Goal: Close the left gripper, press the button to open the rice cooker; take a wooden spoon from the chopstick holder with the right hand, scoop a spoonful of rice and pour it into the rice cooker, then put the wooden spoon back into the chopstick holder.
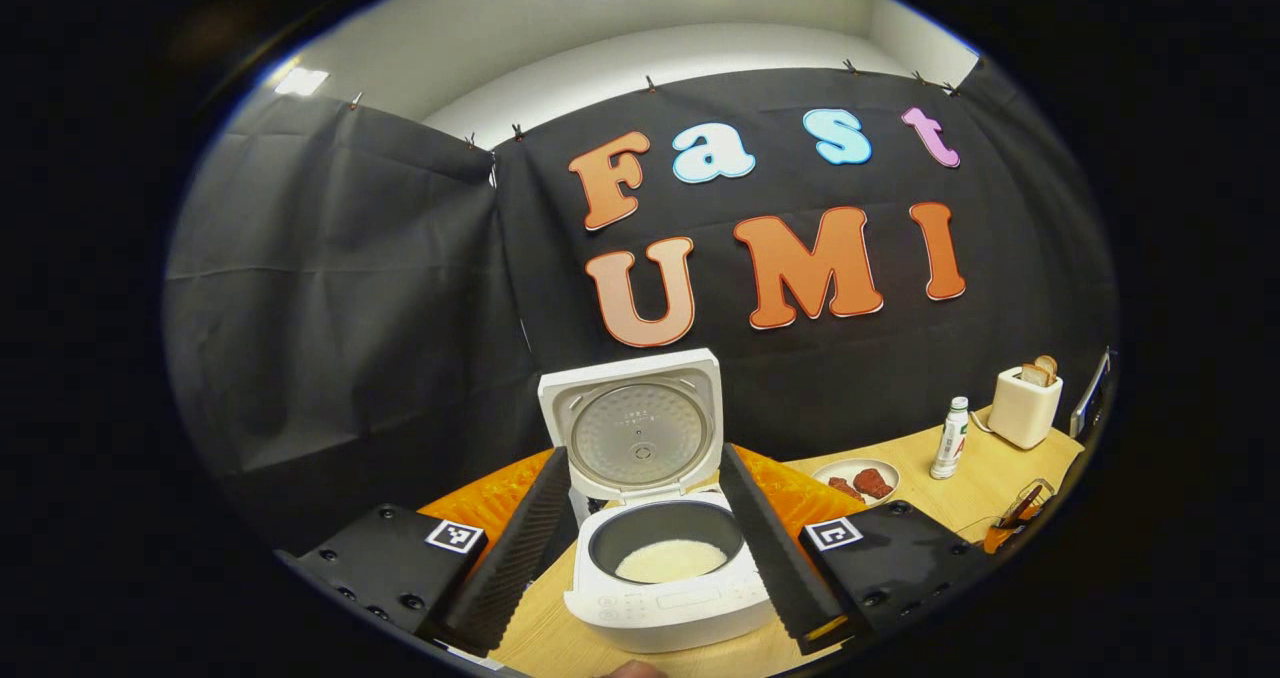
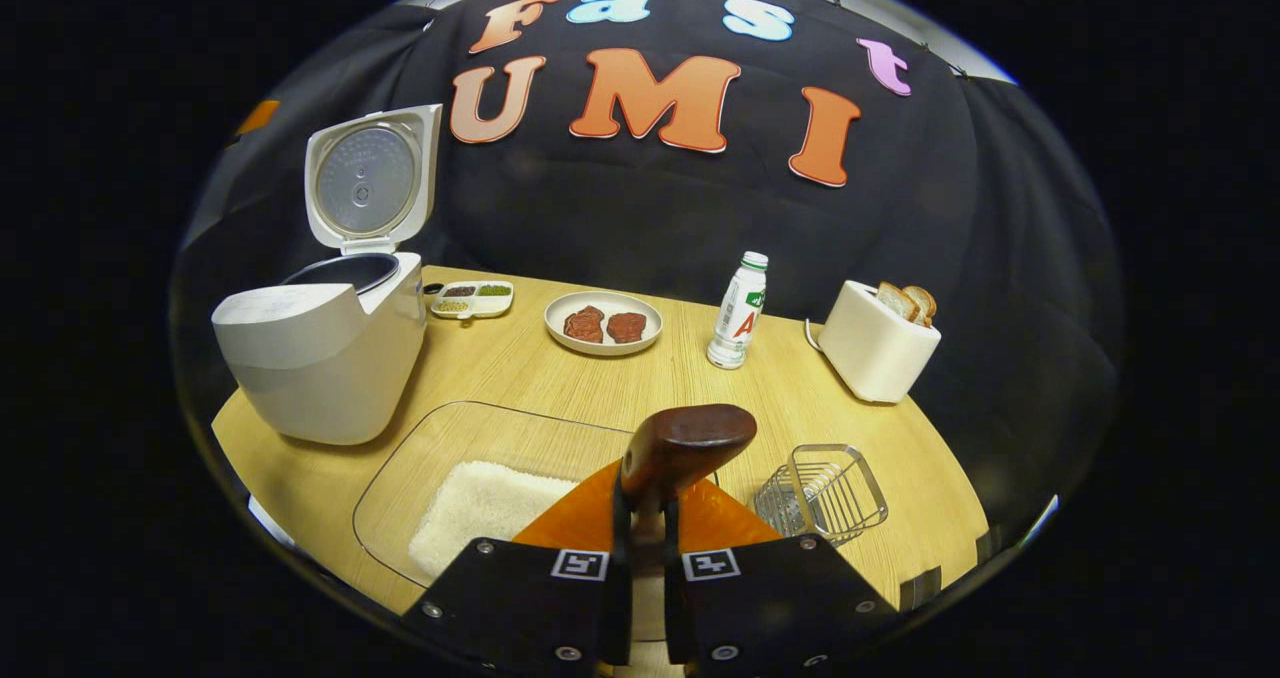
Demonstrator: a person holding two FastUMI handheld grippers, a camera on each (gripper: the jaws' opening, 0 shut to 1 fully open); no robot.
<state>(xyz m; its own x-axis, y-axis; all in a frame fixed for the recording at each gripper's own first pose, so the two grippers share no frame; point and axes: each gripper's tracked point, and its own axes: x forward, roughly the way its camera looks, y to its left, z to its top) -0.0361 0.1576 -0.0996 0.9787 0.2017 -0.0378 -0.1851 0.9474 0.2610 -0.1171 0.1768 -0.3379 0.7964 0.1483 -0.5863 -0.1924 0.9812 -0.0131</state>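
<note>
Wooden table [image 2: 520, 368] before black cloth, rice cooker [image 2: 320, 358] lid raised.
At left the cooker stands open, rice in its pot; the left gripper [image 1: 655, 528] hangs before it, fingers spread wide, empty. Beside it lies the glass tray [image 2: 420, 458] of rice. The right gripper [image 2: 645, 528] is clenched on the wooden spoon [image 2: 685, 443], with the wire chopstick holder [image 2: 825, 493] just right.

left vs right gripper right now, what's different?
The left gripper has its jaws spread wide and holds nothing; the right gripper is shut on the wooden spoon. The left gripper faces the open rice cooker, which has rice in its pot; the right gripper hangs over the glass rice tray. Both are black with square markers.
</note>
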